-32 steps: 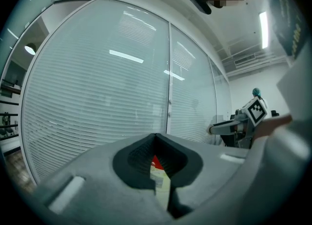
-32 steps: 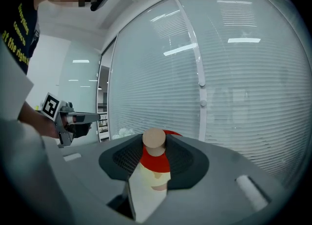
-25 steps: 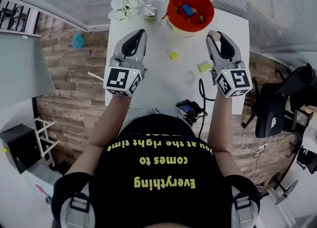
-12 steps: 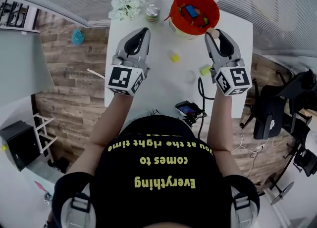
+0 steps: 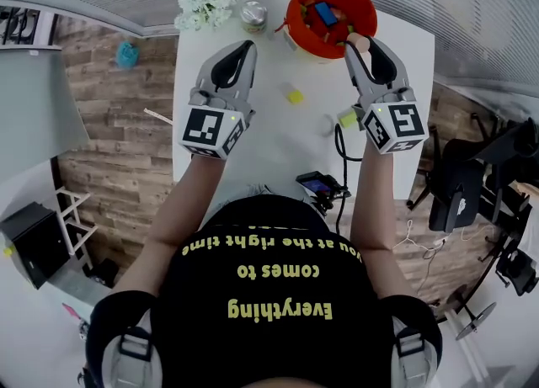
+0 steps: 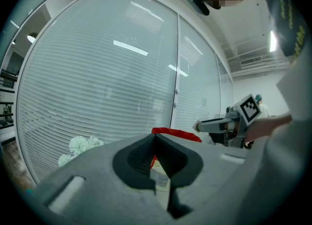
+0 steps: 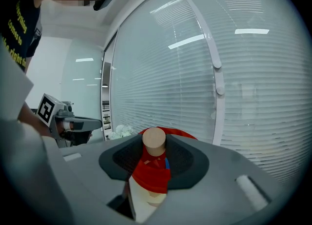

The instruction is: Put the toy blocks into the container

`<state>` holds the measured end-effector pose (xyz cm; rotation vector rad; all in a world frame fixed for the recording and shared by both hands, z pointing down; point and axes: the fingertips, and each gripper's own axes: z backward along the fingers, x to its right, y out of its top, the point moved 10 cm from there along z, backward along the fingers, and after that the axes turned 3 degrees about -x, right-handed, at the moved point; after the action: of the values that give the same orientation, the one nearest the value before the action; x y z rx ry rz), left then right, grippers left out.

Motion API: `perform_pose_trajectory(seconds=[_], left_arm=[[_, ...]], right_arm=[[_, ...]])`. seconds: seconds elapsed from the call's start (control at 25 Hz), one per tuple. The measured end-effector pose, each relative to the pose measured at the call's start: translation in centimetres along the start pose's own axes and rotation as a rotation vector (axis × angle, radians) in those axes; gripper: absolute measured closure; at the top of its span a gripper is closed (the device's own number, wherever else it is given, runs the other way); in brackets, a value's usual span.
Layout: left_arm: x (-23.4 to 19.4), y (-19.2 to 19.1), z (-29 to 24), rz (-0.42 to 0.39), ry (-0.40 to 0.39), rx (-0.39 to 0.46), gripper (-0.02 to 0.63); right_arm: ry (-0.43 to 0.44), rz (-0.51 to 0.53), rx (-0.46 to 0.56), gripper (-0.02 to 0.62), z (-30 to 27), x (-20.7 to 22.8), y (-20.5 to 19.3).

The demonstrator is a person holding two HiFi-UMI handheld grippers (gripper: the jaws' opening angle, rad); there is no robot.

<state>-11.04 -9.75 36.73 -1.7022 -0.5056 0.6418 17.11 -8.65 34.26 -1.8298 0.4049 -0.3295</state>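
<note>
Seen from the head camera, a white table [image 5: 261, 138] carried a red container [image 5: 291, 20] at its far edge, with several coloured blocks already inside. The right tongs [image 5: 359, 42] were clamped, part-way closed, on a tan wooden block [image 5: 358, 40]. In the right gripper view, the block [image 7: 154, 139] showed as a round end sitting between the dark pads, so its long axis could not be judged.

The relation that mattered was this: the held block hovered right at the container's near right rim. The bowl's open middle lay just ahead and slightly left of those tongs. A short reach forward and left would probably put the block over the opening.

The left tongs [image 5: 247, 45] were closed at the tips and empty, raised to the container's near left, farther from it. A yellow block [image 5: 293, 96] and a green block [image 5: 346, 117] remained on the table, between and beneath the two tongs.
</note>
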Motion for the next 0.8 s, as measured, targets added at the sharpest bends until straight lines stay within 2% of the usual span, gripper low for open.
perform_pose_trajectory(seconds=[0.44, 0.64, 0.8], left_arm=[[-1.0, -1.4, -1.8, 0.02, -0.006, -0.043, 0.607], [-1.5, -1.8, -2.1, 0.024, -0.003, -0.054, 0.607], [-1.5, -2.0, -2.3, 0.025, -0.005, -0.058, 0.607]], right_arm=[[0.014, 0.085, -0.138, 0.443, -2.8, 0.5, -1.3], [0.058, -0.017, -0.147, 0.443, -3.2, 0.8, -2.1], [0.073, -0.039, -0.151, 0.443, -3.3, 1.0, -2.0]])
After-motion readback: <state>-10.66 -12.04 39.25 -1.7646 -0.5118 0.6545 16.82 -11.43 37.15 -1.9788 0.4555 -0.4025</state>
